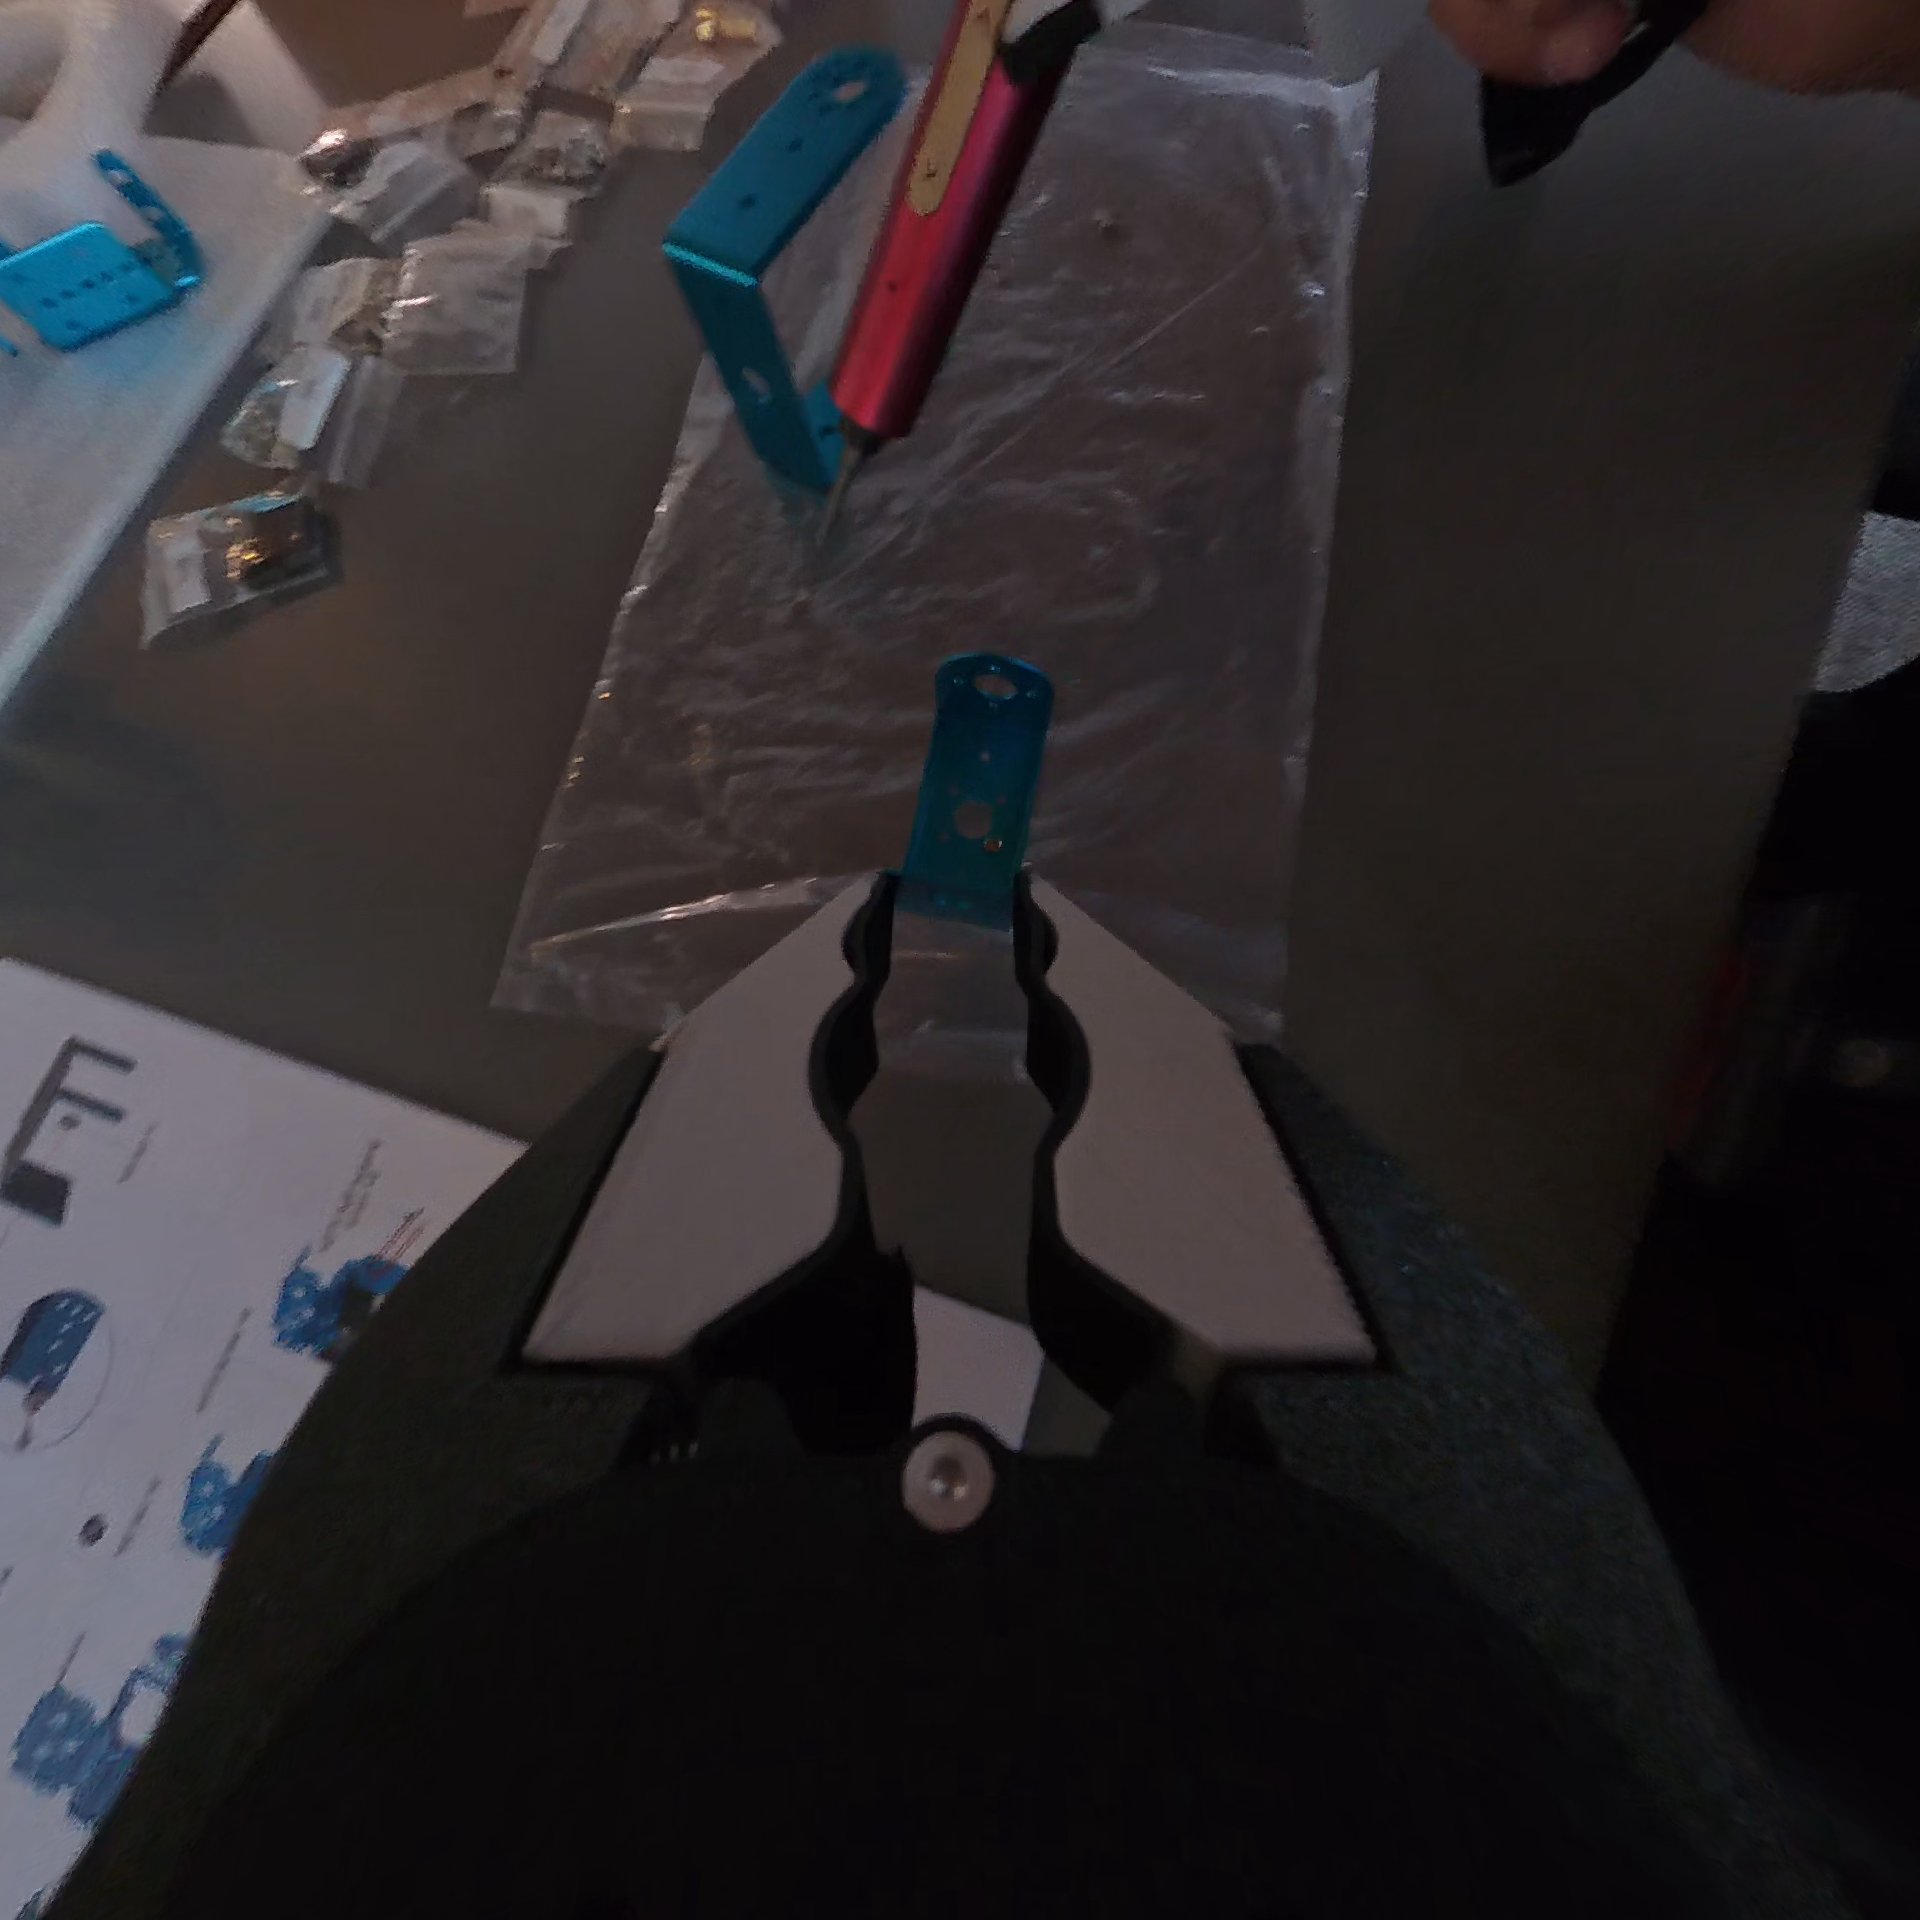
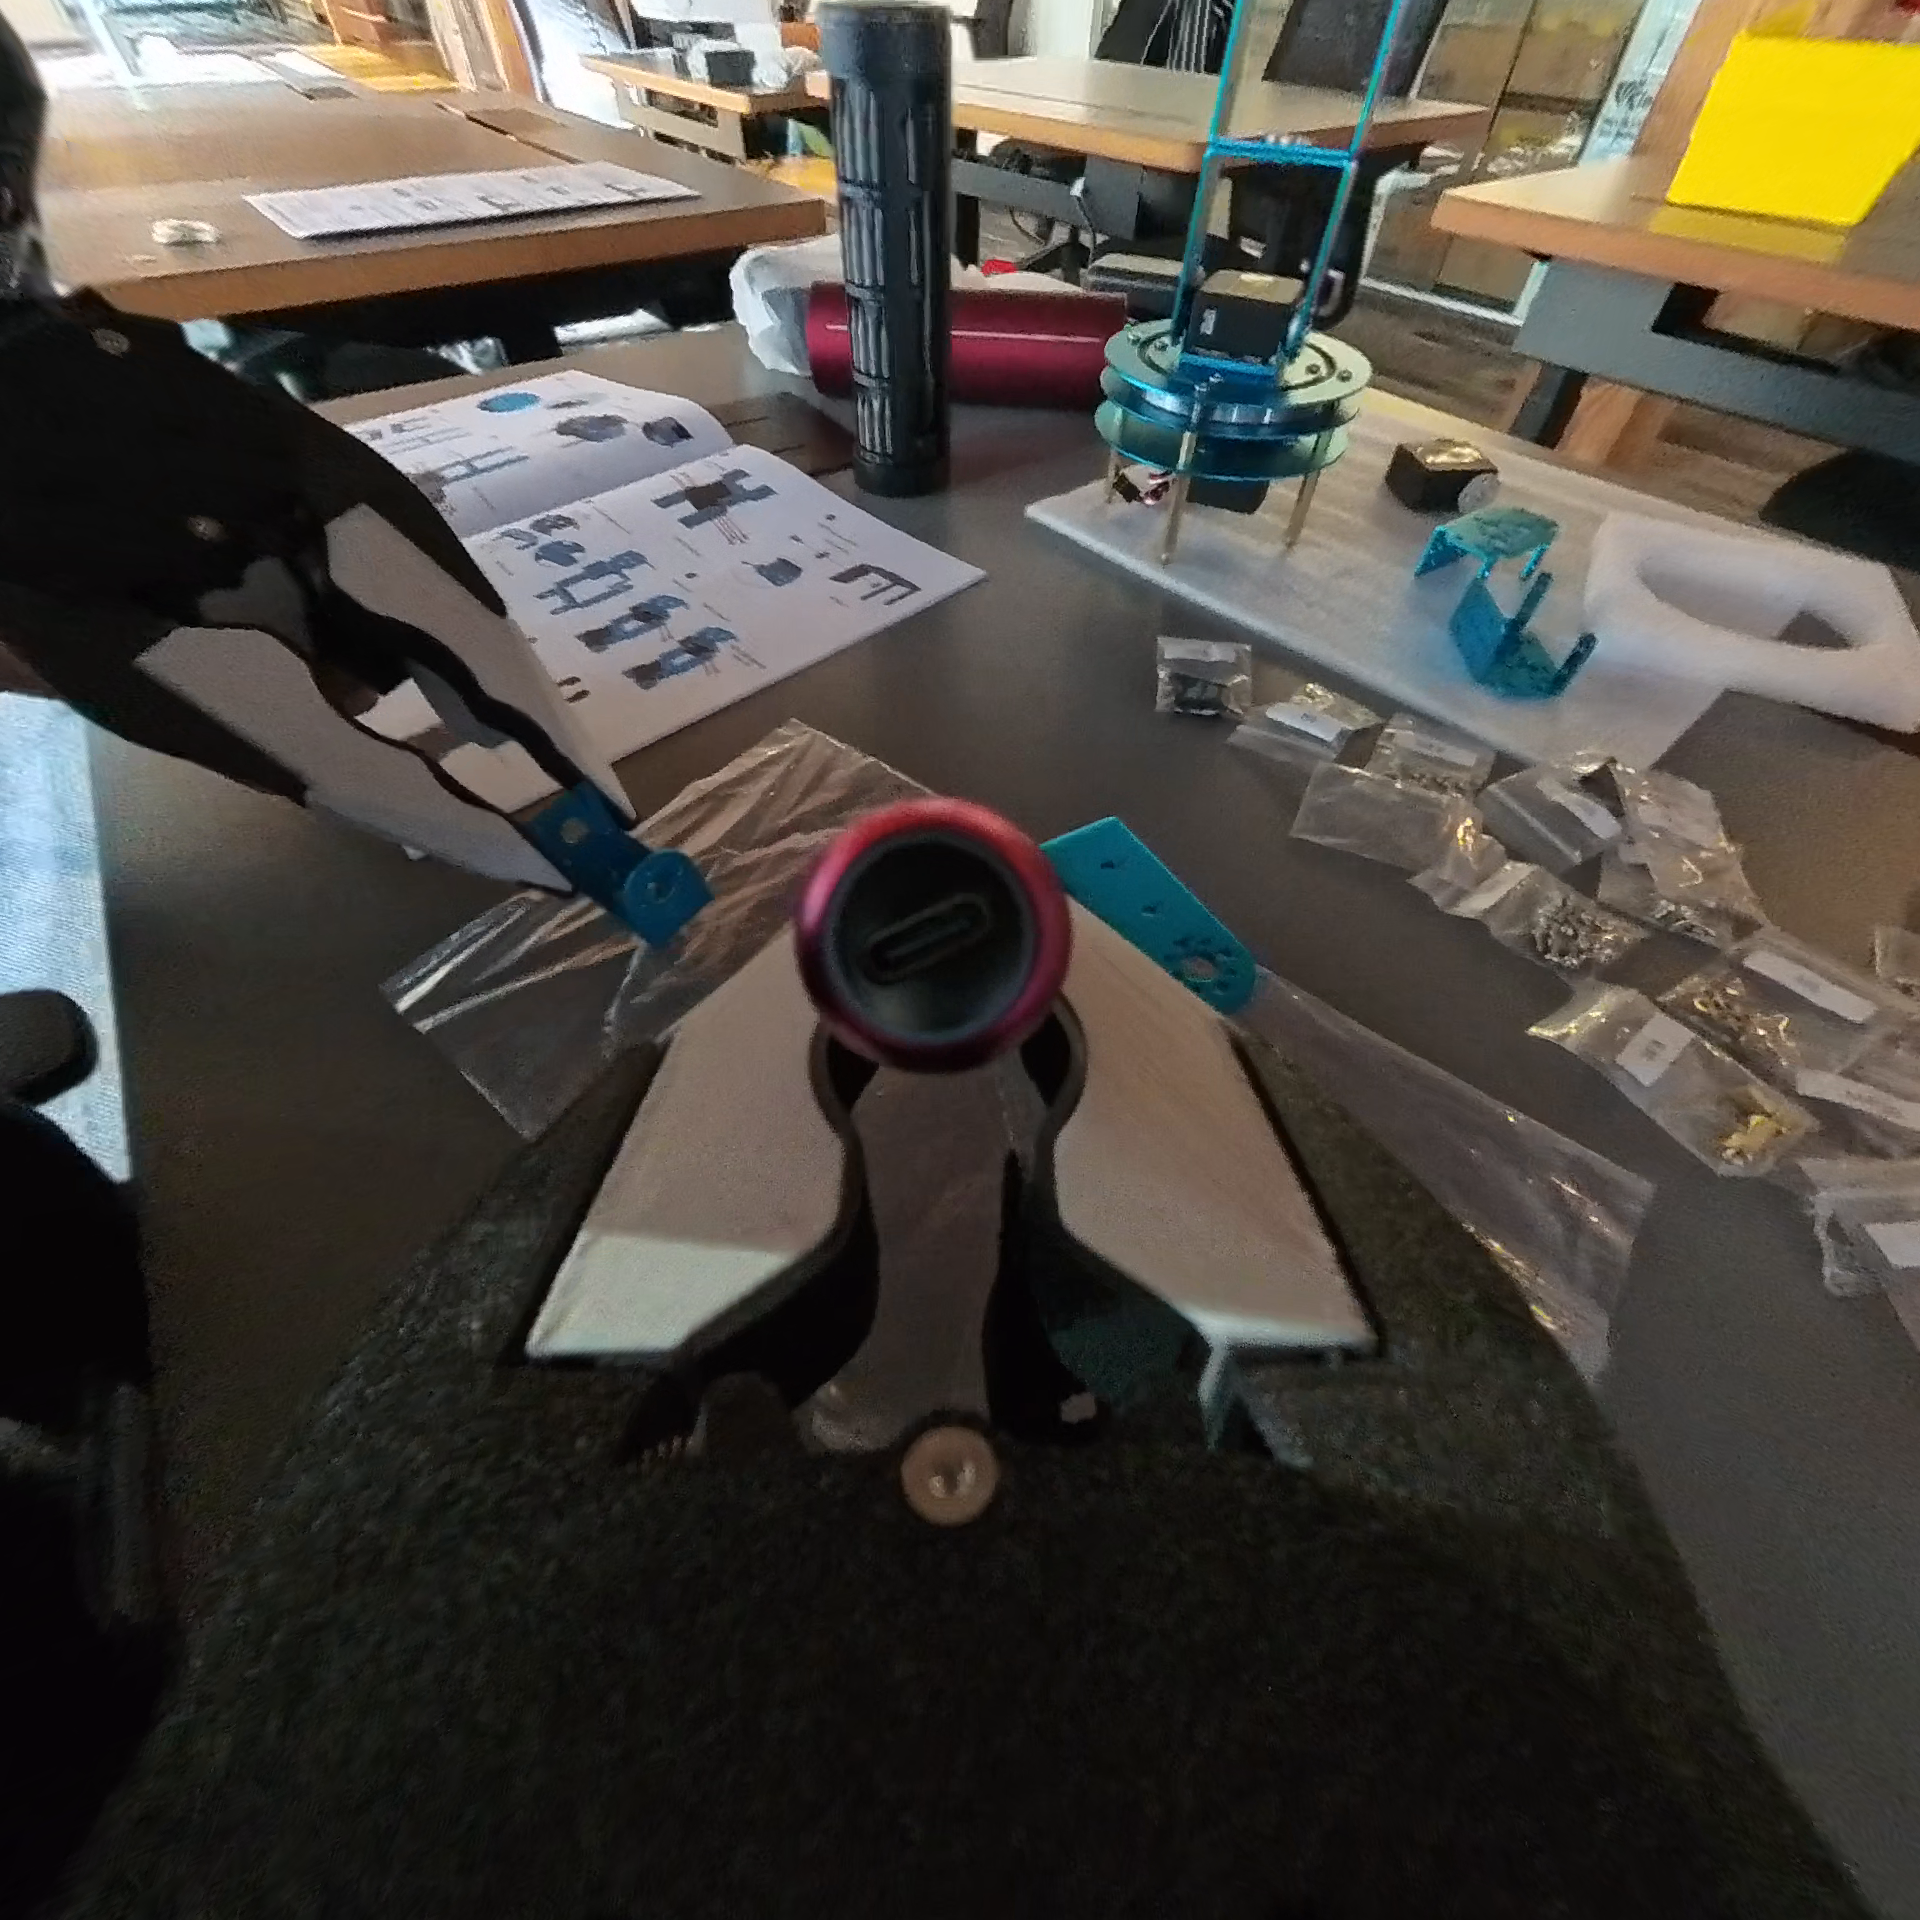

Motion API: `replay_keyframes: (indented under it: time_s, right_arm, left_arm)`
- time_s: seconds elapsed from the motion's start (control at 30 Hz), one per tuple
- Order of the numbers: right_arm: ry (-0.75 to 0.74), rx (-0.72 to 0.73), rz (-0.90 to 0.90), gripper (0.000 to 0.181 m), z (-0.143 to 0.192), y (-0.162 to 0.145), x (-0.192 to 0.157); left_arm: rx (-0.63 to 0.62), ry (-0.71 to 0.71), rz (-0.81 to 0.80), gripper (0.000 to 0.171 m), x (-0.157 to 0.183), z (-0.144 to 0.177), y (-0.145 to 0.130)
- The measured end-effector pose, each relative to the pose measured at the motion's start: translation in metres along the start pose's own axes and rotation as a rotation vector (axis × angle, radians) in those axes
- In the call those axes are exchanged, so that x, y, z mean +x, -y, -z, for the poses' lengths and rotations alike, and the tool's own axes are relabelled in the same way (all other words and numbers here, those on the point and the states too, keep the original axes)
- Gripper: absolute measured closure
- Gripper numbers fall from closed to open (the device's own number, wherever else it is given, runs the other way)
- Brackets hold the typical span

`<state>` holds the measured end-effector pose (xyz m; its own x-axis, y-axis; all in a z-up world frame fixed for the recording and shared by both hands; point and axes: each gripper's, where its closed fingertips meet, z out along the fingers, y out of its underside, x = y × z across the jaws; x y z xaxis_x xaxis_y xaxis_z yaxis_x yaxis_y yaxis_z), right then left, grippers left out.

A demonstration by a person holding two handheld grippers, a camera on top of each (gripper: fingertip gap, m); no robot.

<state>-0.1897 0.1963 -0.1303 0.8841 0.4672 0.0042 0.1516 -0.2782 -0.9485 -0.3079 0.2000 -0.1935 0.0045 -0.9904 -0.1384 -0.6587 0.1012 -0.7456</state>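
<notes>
My left gripper (image 1: pixel 956 899) is shut on a narrow blue metal bracket (image 1: pixel 977 779) with holes and holds it over a clear plastic bag (image 1: pixel 1091 468). The right wrist view shows it at the left (image 2: pixel 566 842) with that bracket (image 2: pixel 634 868). My right gripper (image 2: pixel 940 1023) is shut on a red electric screwdriver (image 2: pixel 932 935), whose rear port faces the camera. In the left wrist view the screwdriver (image 1: pixel 935 239) slants down, its bit tip beside the lower end of a blue U-shaped bracket (image 1: pixel 743 301) standing on the bag. That bracket also shows past the right fingers (image 2: pixel 1153 914).
An open instruction booklet (image 2: pixel 665 551) lies at the left. Several small bags of screws (image 2: pixel 1558 862) are spread at the right. Behind stand a black cylinder (image 2: pixel 894 239), a red tube (image 2: pixel 1029 327), a blue turntable assembly (image 2: pixel 1226 395), loose blue brackets (image 2: pixel 1496 603) and white foam (image 2: pixel 1766 613). One gripper's finger ends stand about 15 centimetres off the other's.
</notes>
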Motion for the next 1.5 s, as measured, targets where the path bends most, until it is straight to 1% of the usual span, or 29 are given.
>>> replay_keyframes:
  time_s: [0.1,0.47,0.8,1.13,1.27,1.5]
  right_arm:
    - [0.027,0.017,-0.041,0.160,0.000,0.003,0.001]
    - [0.049,-0.008,-0.045,0.160,-0.008,-0.002,-0.003]
    - [0.071,0.032,-0.021,0.160,-0.001,0.014,-0.012]
    - [0.144,0.088,-0.031,0.160,0.012,0.041,-0.030]
    - [0.173,0.090,-0.036,0.160,0.011,0.043,-0.037]
    - [0.193,0.048,-0.017,0.159,0.000,0.034,-0.048]
  left_arm:
    - [0.014,0.005,0.019,0.149,-0.006,0.003,0.001]
    - [0.002,-0.003,0.029,0.149,-0.022,-0.004,0.000]
    - [-0.009,0.019,0.030,0.149,-0.032,-0.009,0.000]
    - [-0.019,0.006,0.022,0.149,-0.031,-0.020,0.002]
    - [-0.016,0.003,0.020,0.149,-0.030,-0.022,0.004]
    - [-0.011,-0.004,0.007,0.149,-0.025,-0.022,0.006]
